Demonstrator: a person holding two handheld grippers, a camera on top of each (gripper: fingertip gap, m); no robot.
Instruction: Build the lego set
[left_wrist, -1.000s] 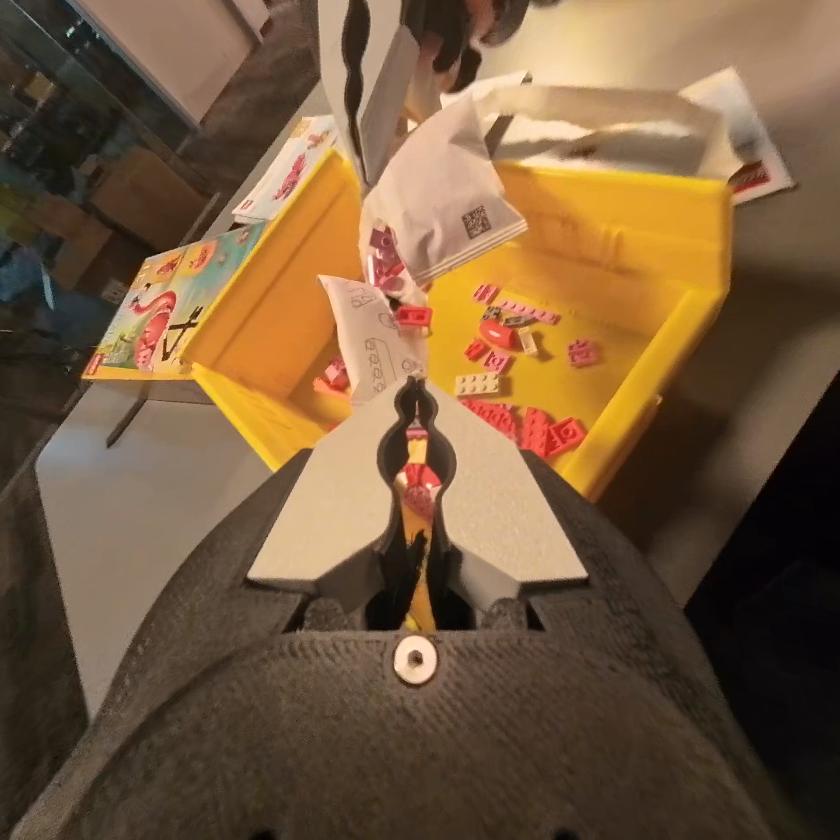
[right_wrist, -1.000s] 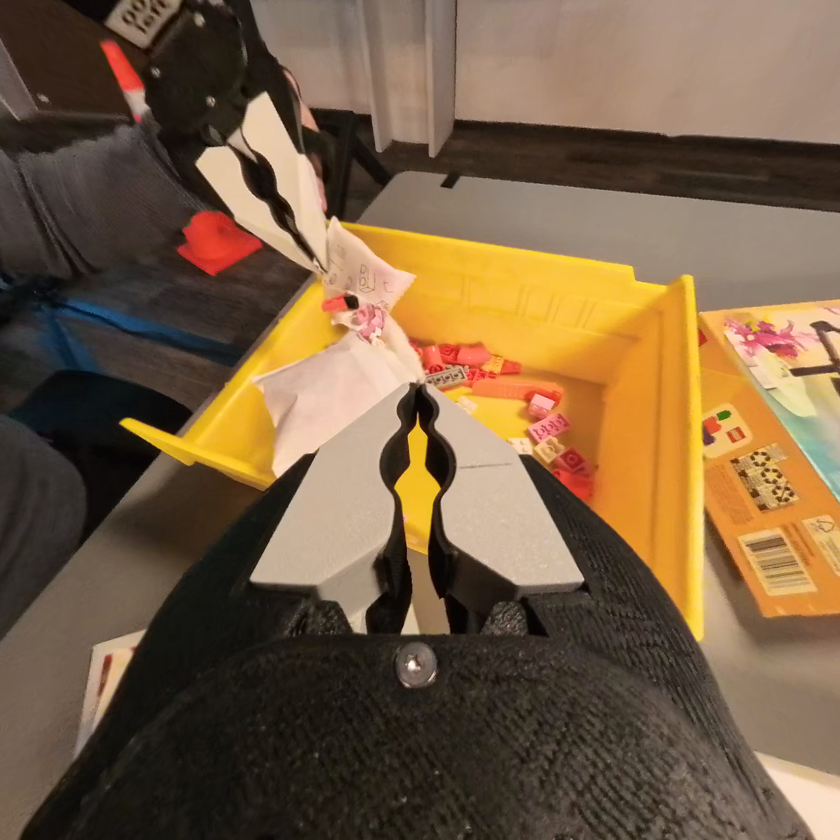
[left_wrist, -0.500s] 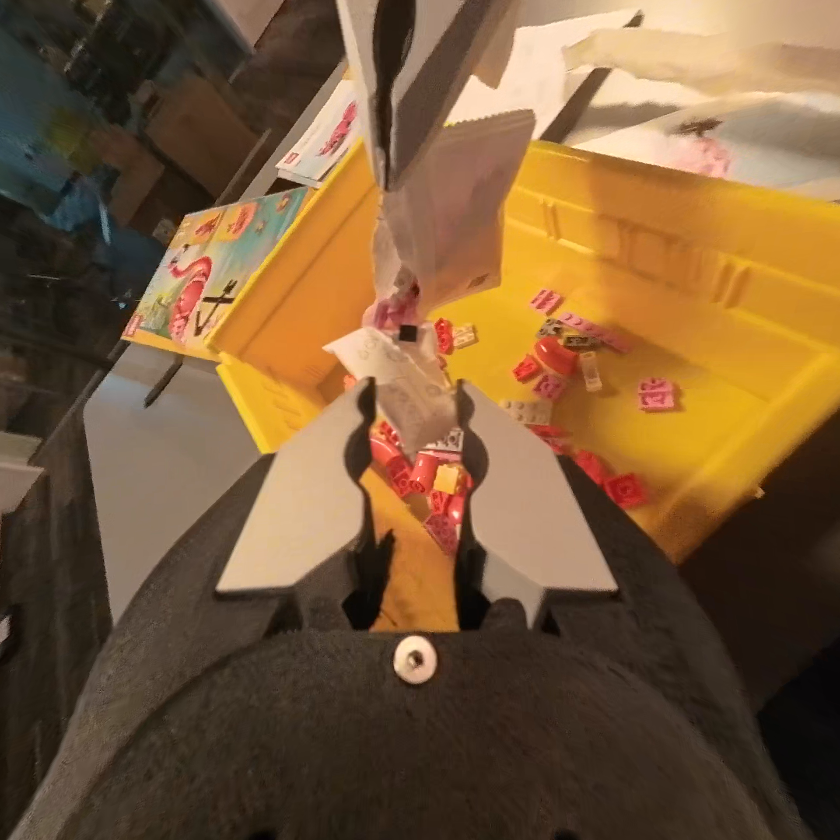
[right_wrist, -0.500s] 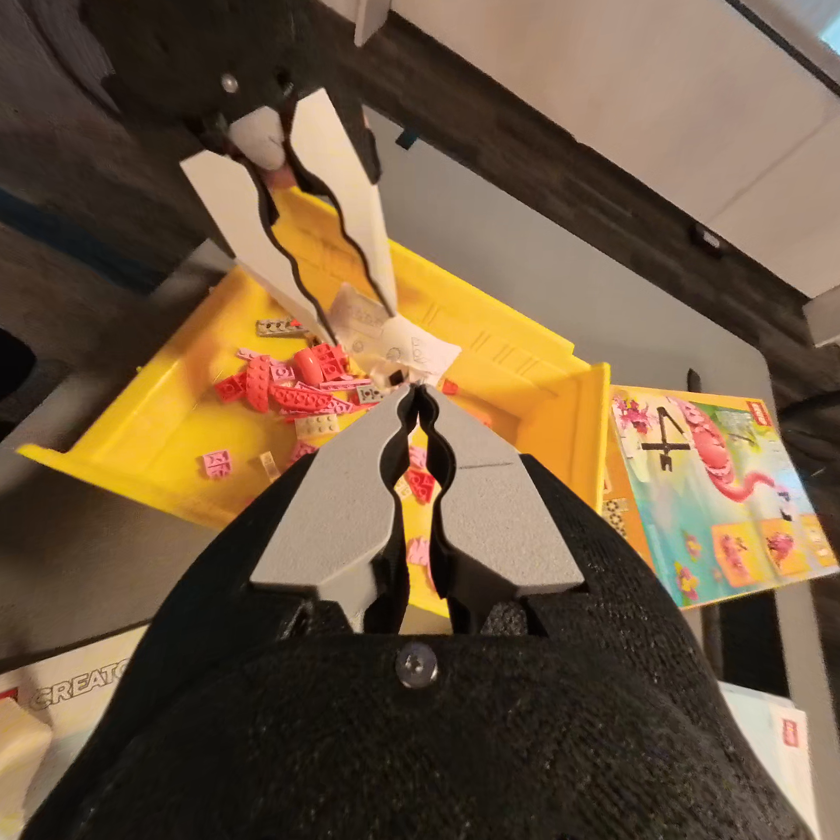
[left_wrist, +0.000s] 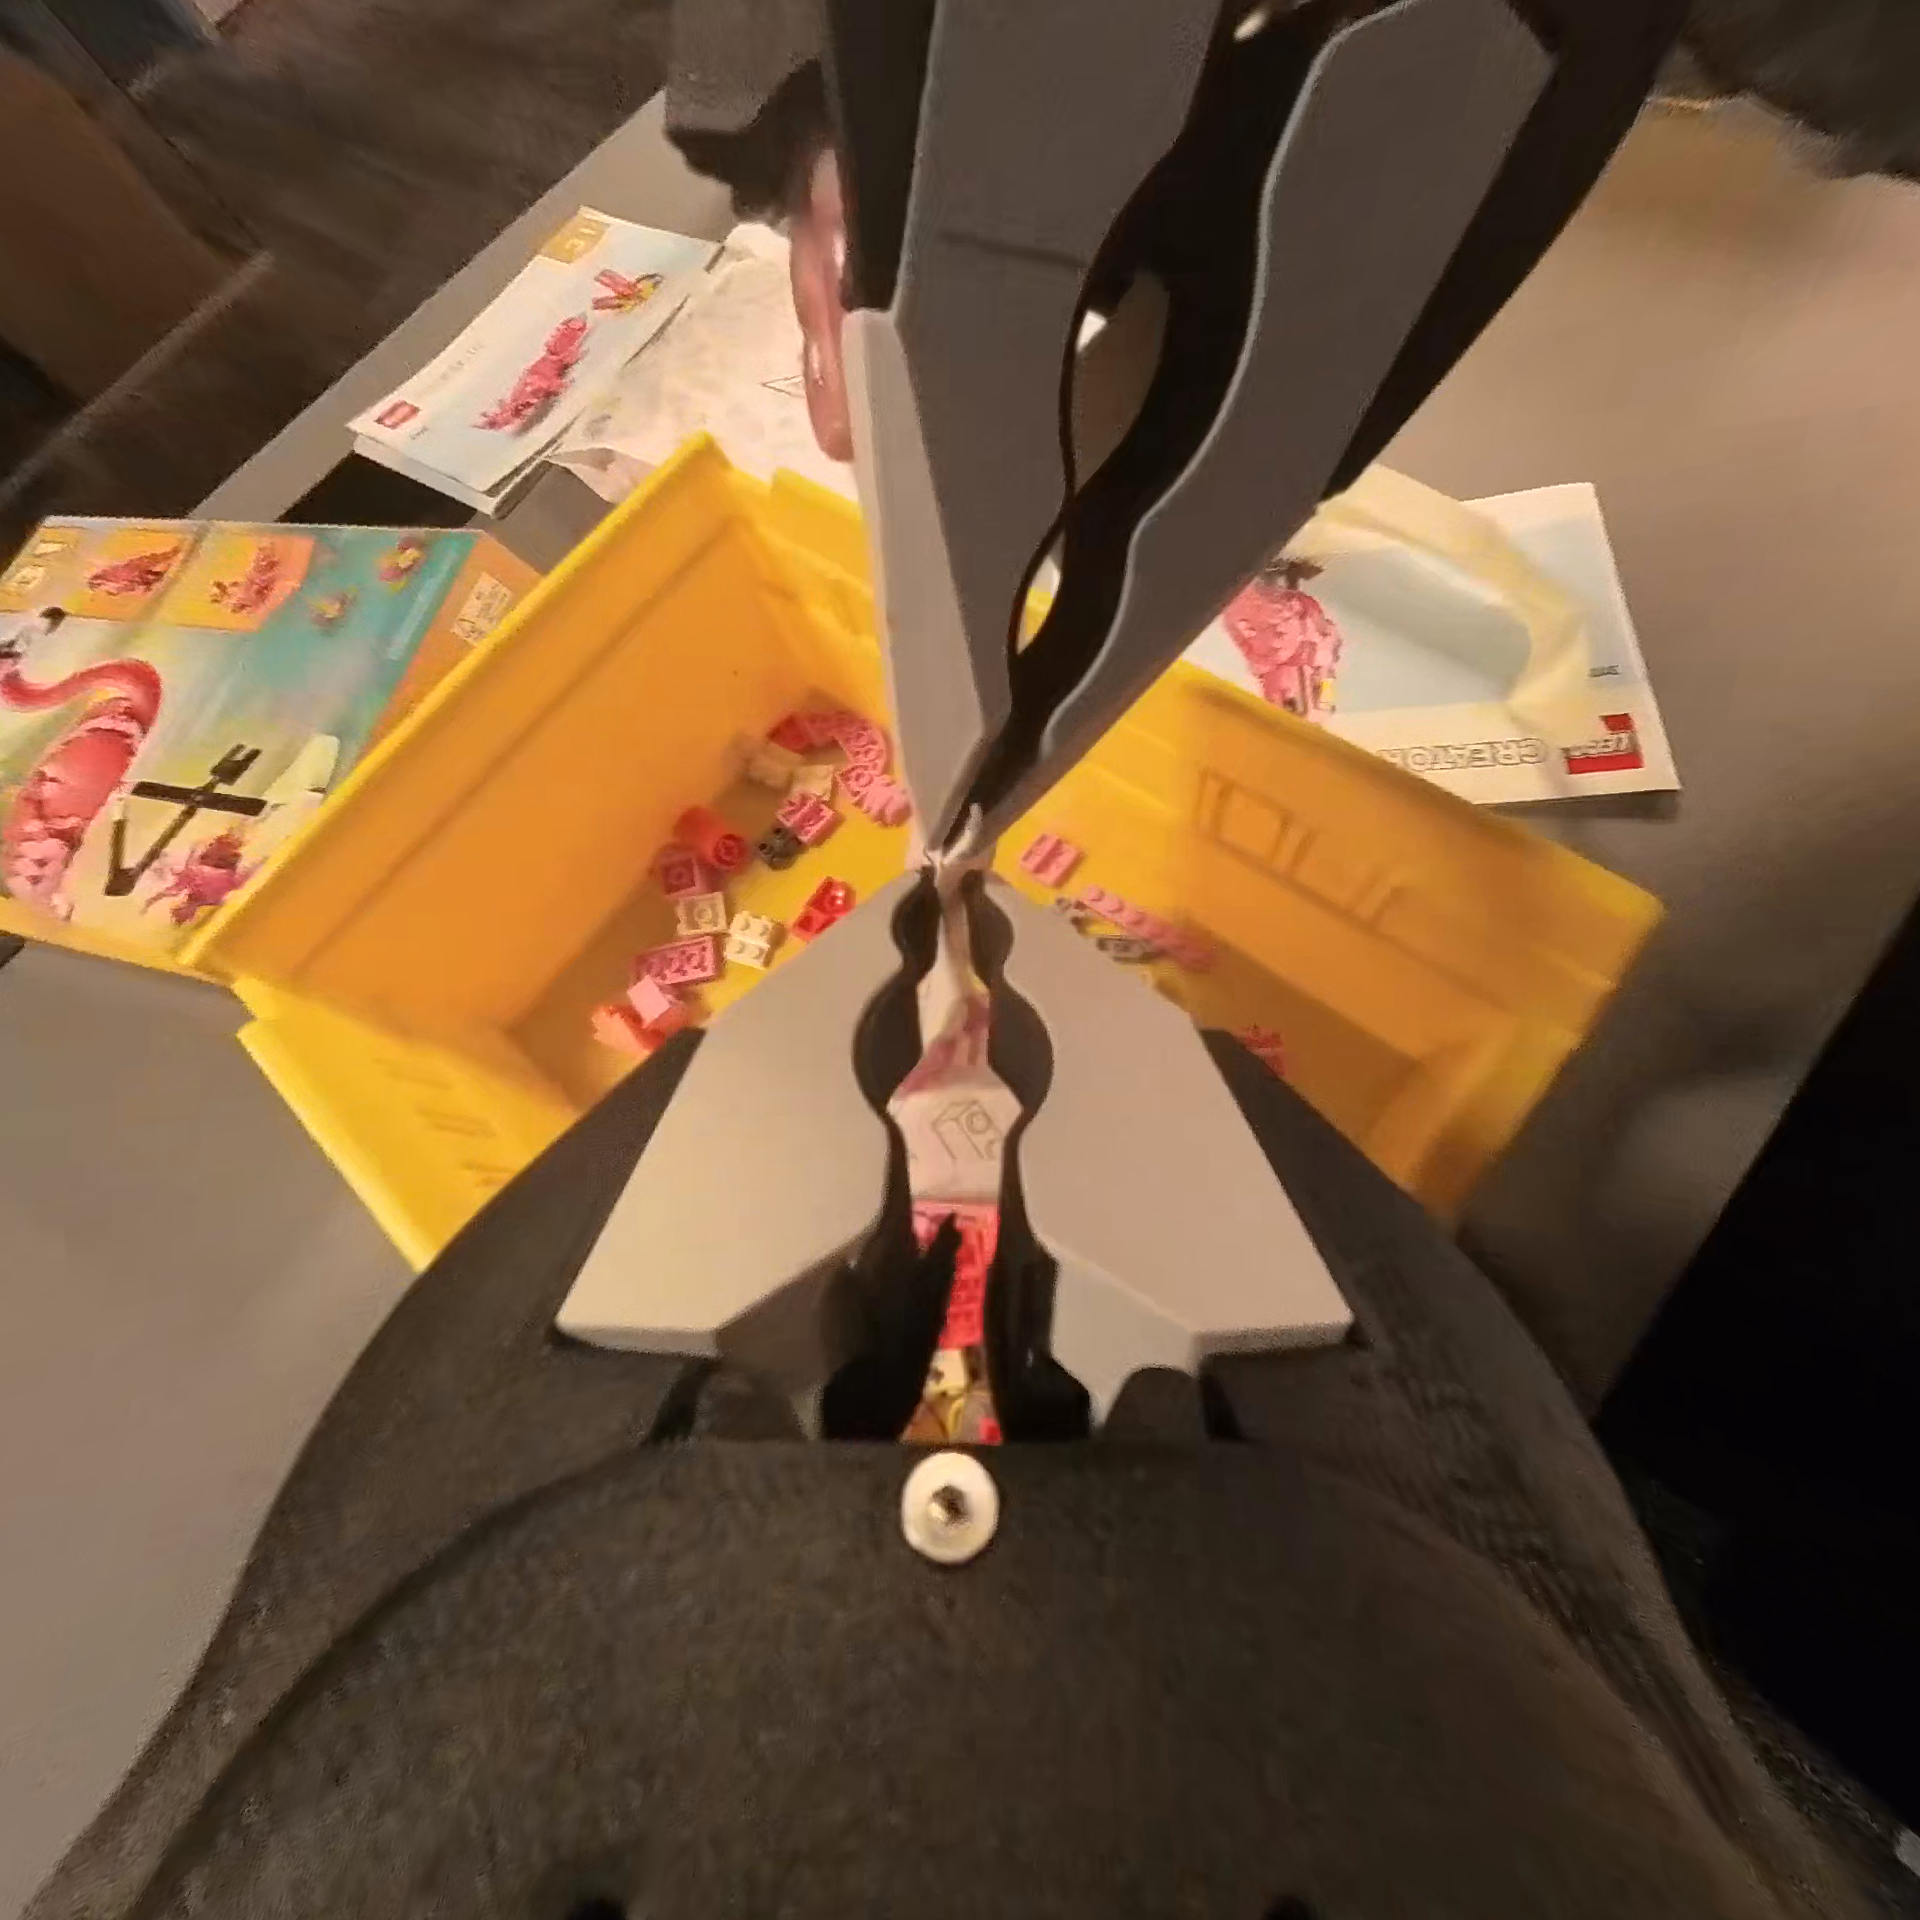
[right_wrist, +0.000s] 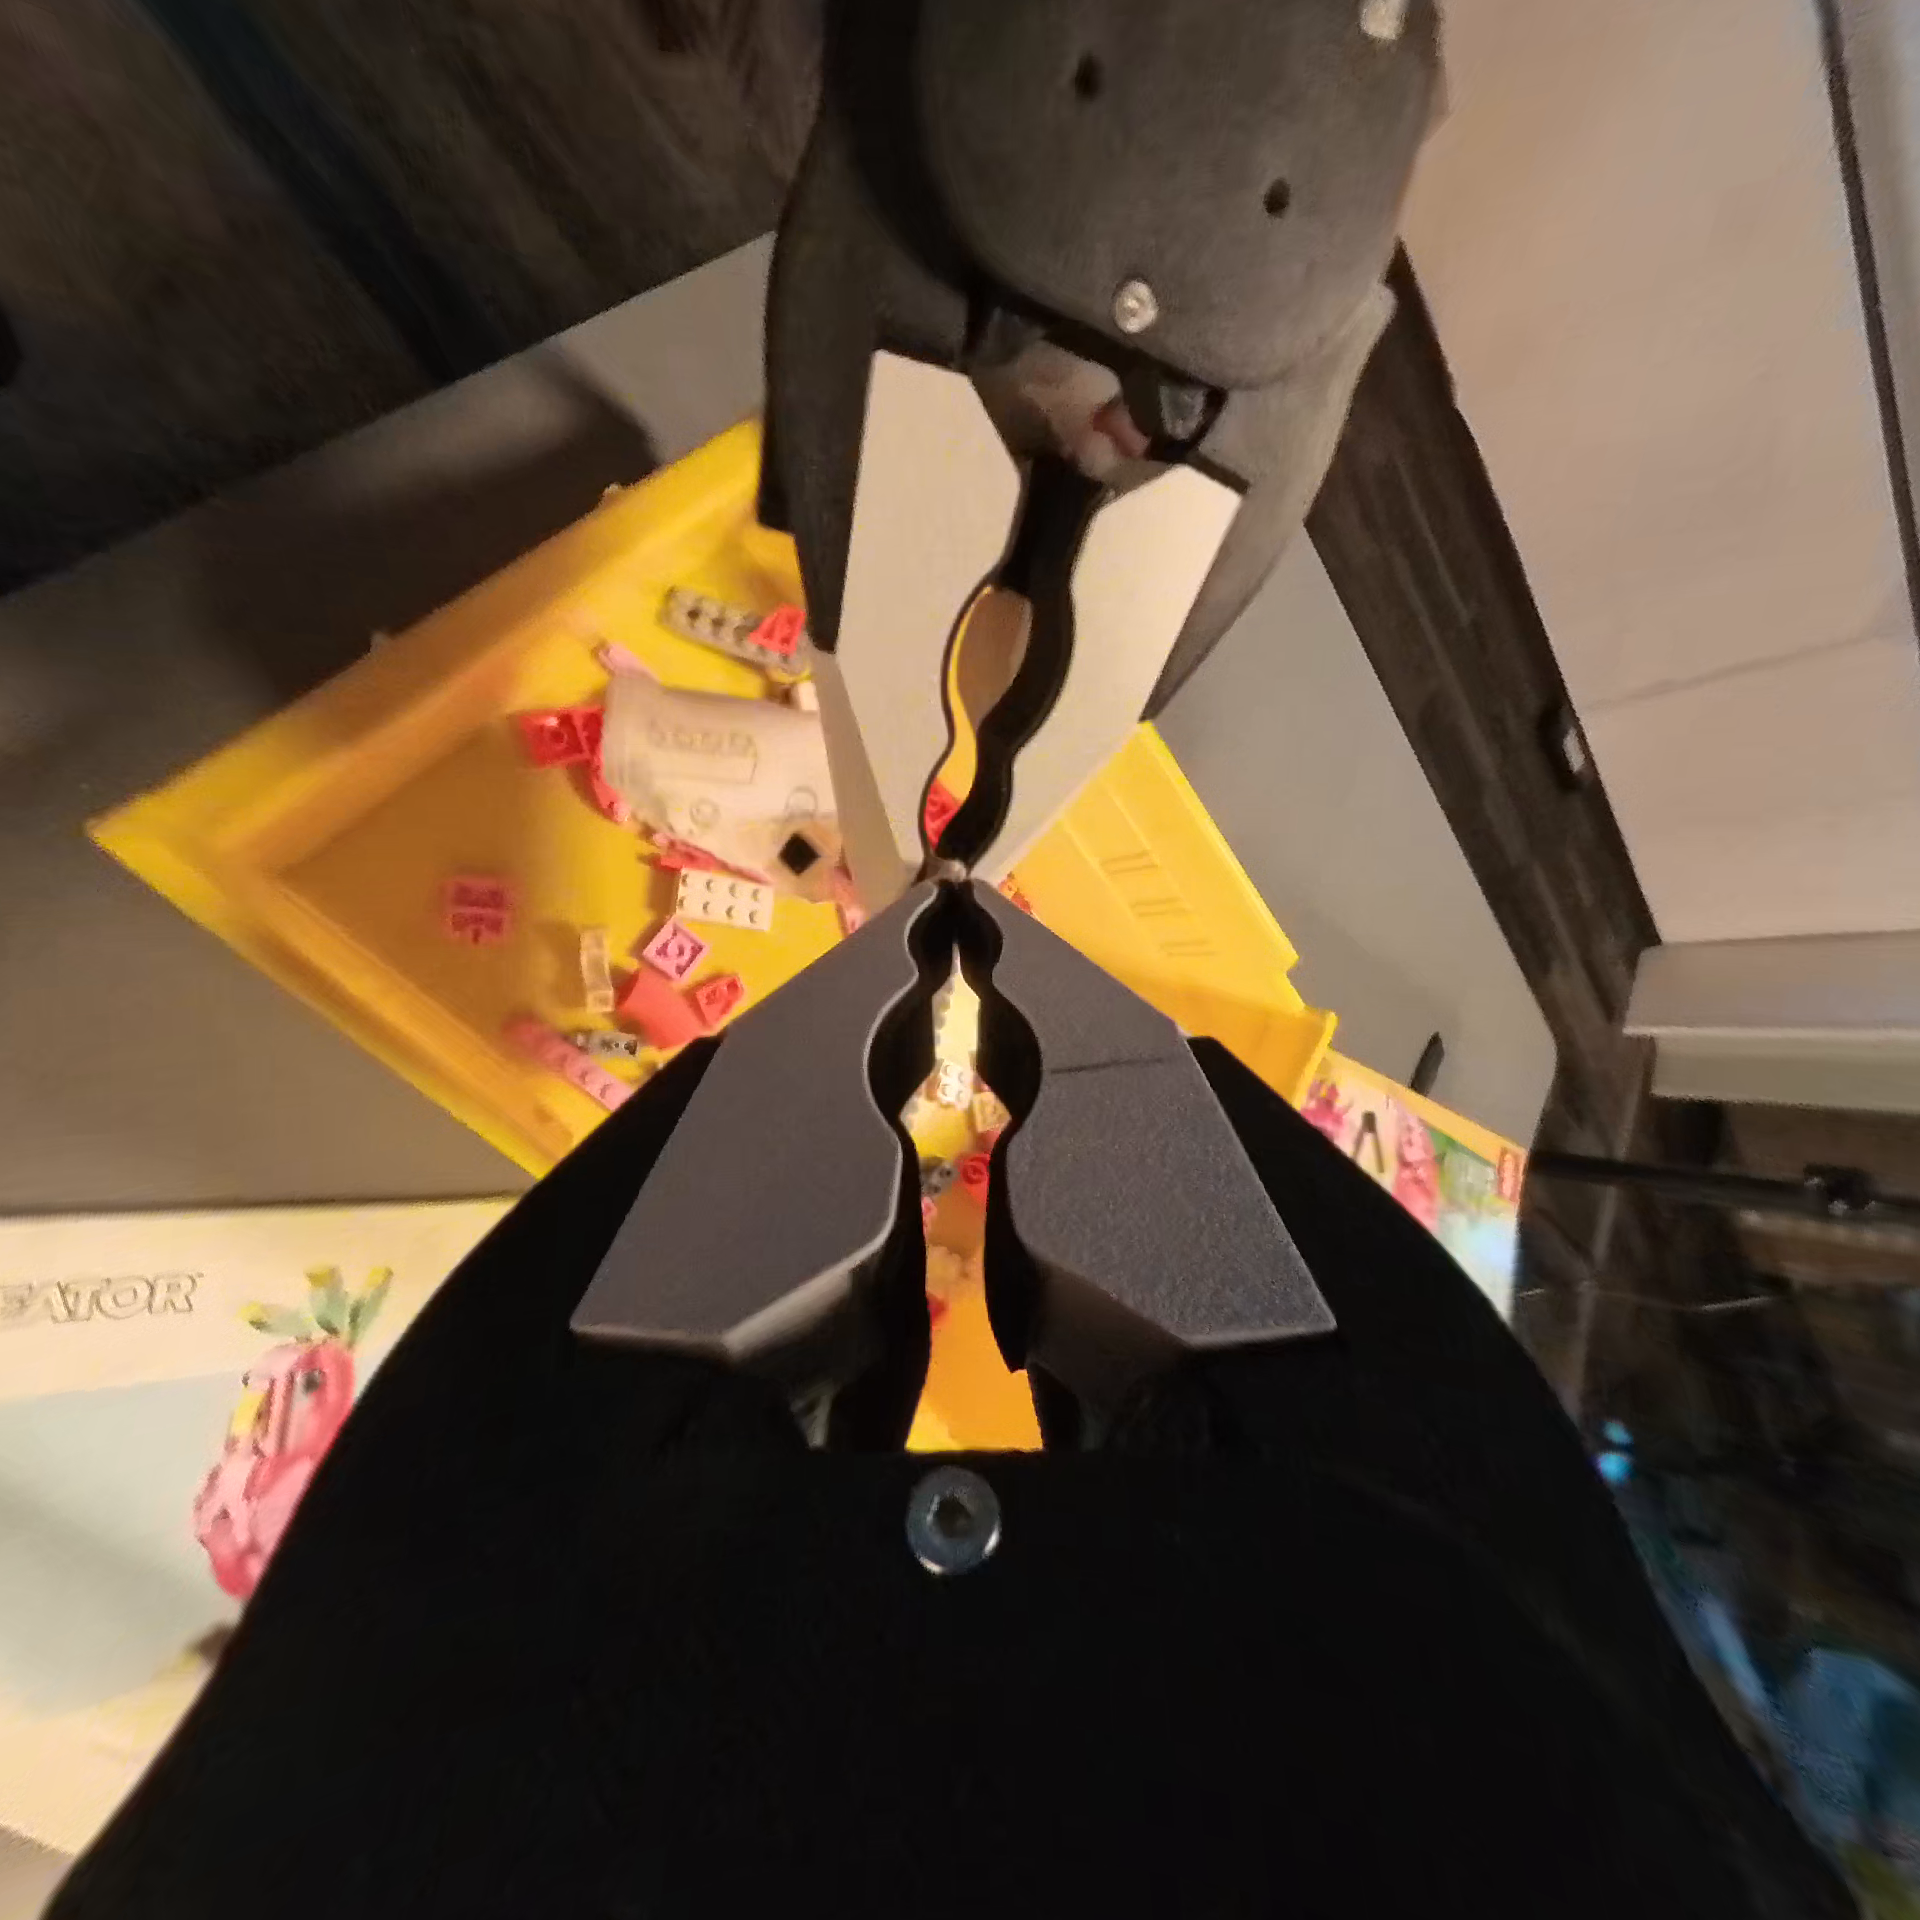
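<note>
My left gripper (left_wrist: 948, 883) is shut on a white paper bag (left_wrist: 951, 1127) that hangs down between its fingers, above a yellow bin (left_wrist: 468, 831). My right gripper (left_wrist: 951, 842) comes in from the top tip to tip with it, shut on the same bag's top edge. In the right wrist view, my right gripper (right_wrist: 948, 891) meets the left gripper (right_wrist: 951, 854), and the bag (right_wrist: 707, 764) hangs to the left of the left gripper's finger. Several pink, red and white bricks (left_wrist: 717, 914) lie loose on the bin's floor (right_wrist: 468, 935).
A flat colourful box with a pink bird picture (left_wrist: 156, 686) lies left of the bin and also shows in the right wrist view (right_wrist: 1392, 1143). Instruction booklets (left_wrist: 540, 364) (left_wrist: 1507, 665) (right_wrist: 156, 1403) lie on the grey table (left_wrist: 156, 1195) around the bin. Only a small space, under 4 cm, lies between the two pairs of fingers.
My left jaws opened half a second ago and have shut again on the bag, closer to the right gripper's tips. The right stayed shut on the bag. Both grippers swung over the bin.
</note>
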